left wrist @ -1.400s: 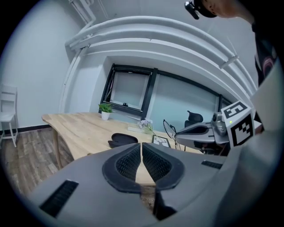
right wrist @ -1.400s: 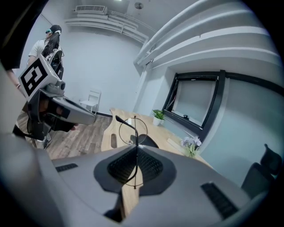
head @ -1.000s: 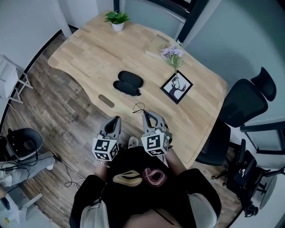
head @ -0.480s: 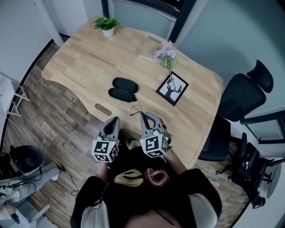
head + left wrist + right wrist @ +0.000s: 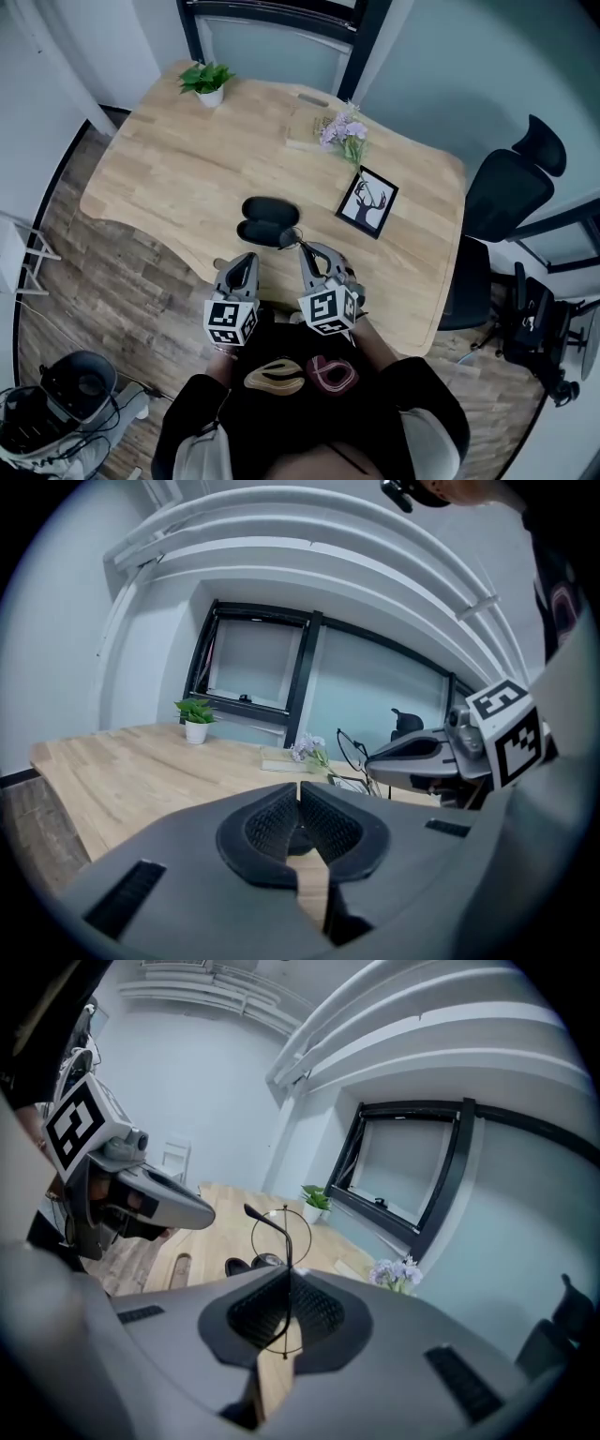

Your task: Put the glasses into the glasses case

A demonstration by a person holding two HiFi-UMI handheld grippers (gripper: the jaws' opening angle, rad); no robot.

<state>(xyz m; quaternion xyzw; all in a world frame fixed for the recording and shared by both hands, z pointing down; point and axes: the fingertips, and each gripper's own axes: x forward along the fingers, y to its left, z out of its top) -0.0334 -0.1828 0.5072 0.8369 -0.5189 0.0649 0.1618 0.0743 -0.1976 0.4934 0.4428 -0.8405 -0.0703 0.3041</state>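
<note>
The glasses [image 5: 285, 1239] were clamped by the right gripper [image 5: 286, 1290] at mid-frame, near the case [image 5: 267, 221], while the left gripper [image 5: 299, 808] was closed on nothing.

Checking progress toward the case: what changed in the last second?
Both the left tongs and right tongs moved closer to the case, bringing the glasses almost to it. Nothing was grasped or released. Unchanged: right tongs shut on the glasses, left tongs shut and empty, case unmoved on the table.
</note>
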